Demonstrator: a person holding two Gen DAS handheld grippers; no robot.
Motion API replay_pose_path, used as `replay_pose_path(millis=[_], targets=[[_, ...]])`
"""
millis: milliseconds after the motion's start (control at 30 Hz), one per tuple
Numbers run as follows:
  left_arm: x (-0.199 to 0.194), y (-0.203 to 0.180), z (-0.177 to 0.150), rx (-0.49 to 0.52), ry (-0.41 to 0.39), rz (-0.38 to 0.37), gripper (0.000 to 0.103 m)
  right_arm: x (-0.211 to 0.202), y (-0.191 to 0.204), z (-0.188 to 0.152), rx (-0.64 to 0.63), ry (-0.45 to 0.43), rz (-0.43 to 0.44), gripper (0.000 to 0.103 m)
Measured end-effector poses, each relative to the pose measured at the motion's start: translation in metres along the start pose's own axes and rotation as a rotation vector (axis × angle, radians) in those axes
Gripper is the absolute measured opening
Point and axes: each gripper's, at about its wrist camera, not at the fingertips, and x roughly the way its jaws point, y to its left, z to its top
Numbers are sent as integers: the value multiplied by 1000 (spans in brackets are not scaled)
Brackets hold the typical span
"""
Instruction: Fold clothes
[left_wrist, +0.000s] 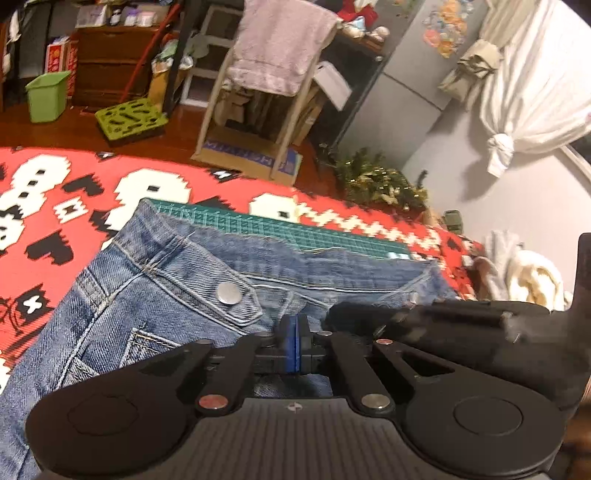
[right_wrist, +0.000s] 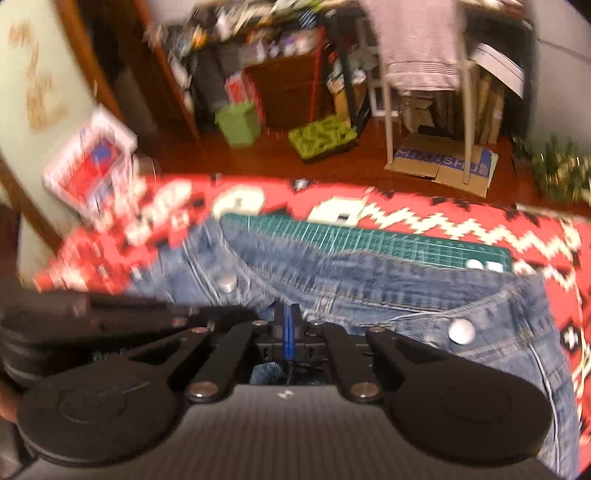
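Left claw (left_wrist: 294, 334) is clenching its blue pads together, seemingly pinching the denim at the waistband of the blue jeans (left_wrist: 155, 295). Right claw (right_wrist: 287, 325) is pinching the same jeans alongside. Beyond both claws, a green cutting mat (left_wrist: 295, 229) is lying under the waistband on a red patterned blanket (left_wrist: 74, 195).

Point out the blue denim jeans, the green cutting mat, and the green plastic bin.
blue denim jeans (left_wrist: 155, 291): left wrist view, waistband near the button.
green gridded cutting mat (left_wrist: 280, 227): left wrist view, bare strip beyond the jeans.
green plastic bin (left_wrist: 47, 95): left wrist view, front wall.
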Motion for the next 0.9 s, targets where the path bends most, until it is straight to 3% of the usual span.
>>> replay_pose_path(millis=[133, 333, 600, 900], targets=[[-18, -3, -4, 5, -18, -29, 3, -40, -24, -9, 71, -39, -53, 4], [-45, -15, -24, 31, -28, -41, 4, -94, -32, -50, 81, -46, -106, 12], [-68, -39, -72, 141, 11, -35, 4, -122, -4, -121, 17, -15, -147, 12], [-94, -55, -124, 202, 26, -76, 4, -128, 38, -154, -48, -6, -108, 12]])
